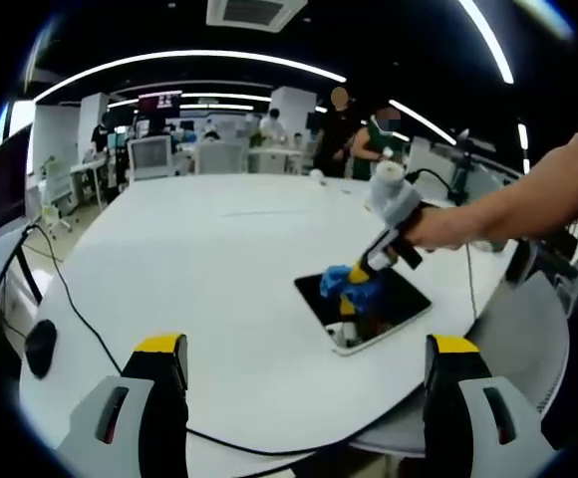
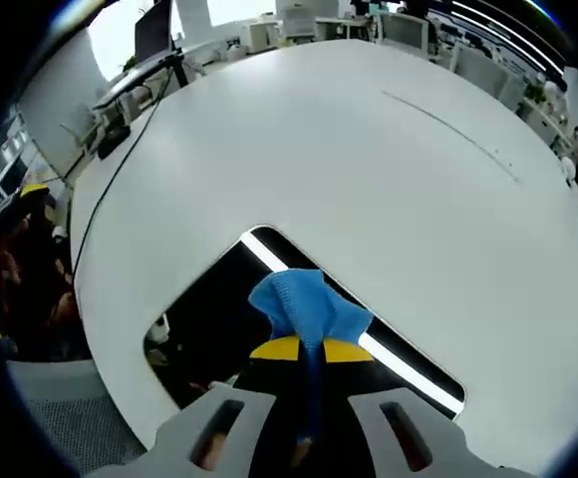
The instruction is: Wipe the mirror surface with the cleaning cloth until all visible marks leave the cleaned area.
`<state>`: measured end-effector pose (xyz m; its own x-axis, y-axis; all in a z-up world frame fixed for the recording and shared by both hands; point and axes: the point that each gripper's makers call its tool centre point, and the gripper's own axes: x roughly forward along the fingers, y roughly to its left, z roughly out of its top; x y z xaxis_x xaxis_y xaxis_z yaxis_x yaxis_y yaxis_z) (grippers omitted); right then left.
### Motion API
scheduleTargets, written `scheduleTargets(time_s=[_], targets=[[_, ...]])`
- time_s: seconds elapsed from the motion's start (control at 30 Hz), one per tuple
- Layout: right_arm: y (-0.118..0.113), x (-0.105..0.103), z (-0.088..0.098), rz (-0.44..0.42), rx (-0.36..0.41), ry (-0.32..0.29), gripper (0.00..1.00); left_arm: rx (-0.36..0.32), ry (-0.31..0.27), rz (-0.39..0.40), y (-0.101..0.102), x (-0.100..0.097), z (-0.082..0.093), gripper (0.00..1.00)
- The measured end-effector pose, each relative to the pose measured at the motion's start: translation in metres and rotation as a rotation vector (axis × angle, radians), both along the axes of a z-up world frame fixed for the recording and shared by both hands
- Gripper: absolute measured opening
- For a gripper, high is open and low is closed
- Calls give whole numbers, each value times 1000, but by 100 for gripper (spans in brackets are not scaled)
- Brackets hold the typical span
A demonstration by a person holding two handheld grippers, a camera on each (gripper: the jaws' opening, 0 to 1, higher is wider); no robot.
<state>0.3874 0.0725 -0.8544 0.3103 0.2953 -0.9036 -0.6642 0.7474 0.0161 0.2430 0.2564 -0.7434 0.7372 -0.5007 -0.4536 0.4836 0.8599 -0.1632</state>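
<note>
right gripper (image 2: 306,351): jaws clamped on blue cloth (image 2: 304,303), pressing it on mirror (image 2: 209,309), lower centre
left gripper (image 1: 304,349): jaws wide apart, holding nothing, bottom of frame
mirror: flat on white table (image 2: 369,179)

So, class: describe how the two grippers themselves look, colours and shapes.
Left gripper: two broad light-grey fingers with yellow tips, black inner faces and dark slots. Right gripper: the same grey fingers with yellow tips; seen from the left gripper view, its body is black with a white top.
</note>
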Motion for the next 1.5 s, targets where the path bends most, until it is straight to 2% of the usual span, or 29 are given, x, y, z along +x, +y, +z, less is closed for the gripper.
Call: scheduleTargets(time_s=[0.47, 0.53, 0.63, 0.8, 1.5], targets=[[1, 20, 1, -32, 20, -7, 0, -5, -2, 15, -1, 0, 0, 99], [2, 25, 0, -32, 20, -9, 0, -6, -2, 16, -1, 0, 1, 99], [2, 27, -2, -81, 51, 9, 0, -6, -3, 18, -1, 0, 0, 99], [3, 37, -8, -72, 40, 1, 0, -10, 2, 16, -3, -2, -2, 99], [2, 24, 1, -18, 31, -12, 0, -21, -7, 18, -9, 1, 0, 99]])
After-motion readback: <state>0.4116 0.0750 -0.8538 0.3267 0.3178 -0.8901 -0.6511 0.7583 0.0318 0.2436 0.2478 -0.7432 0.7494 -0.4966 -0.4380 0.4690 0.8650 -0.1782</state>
